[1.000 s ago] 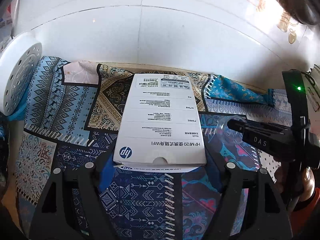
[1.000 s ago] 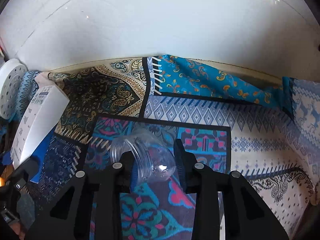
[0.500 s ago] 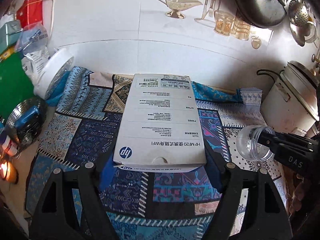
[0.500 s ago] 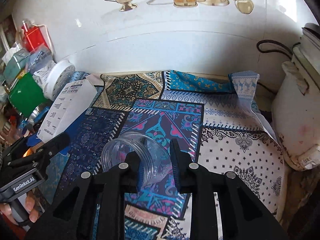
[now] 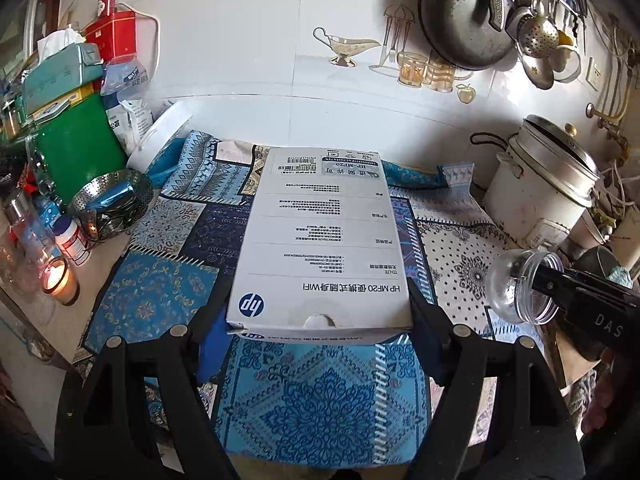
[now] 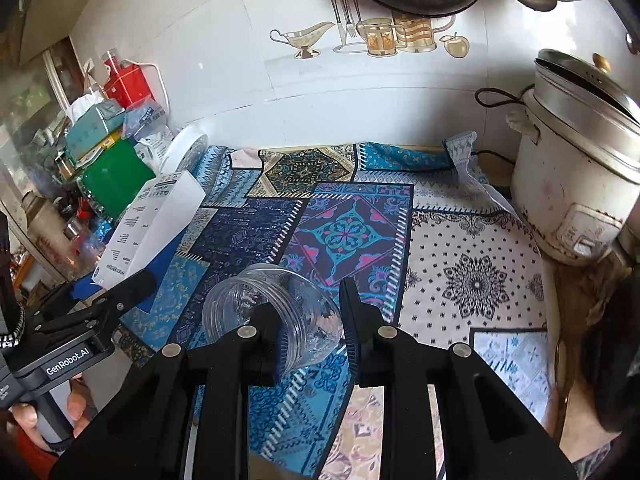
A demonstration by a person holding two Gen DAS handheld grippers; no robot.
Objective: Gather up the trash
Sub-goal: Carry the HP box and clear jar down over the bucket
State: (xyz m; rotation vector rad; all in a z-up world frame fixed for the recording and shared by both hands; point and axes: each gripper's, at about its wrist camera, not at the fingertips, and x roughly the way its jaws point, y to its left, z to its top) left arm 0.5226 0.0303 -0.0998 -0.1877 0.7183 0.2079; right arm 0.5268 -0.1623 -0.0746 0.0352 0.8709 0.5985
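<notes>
The left gripper [image 5: 320,320] is clamping the white HP box [image 5: 320,240] above the patterned cloth [image 5: 160,292]; at 3 o'clock from it, the right gripper [image 6: 310,320] is pinching a clear plastic jar [image 6: 276,312], mouth facing 10 o'clock, off the cloth

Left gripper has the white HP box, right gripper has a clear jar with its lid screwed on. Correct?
Not quite. The left gripper does hold the white HP box, but the clear jar in the right gripper has no lid: the right wrist view shows its threaded mouth open.
</notes>
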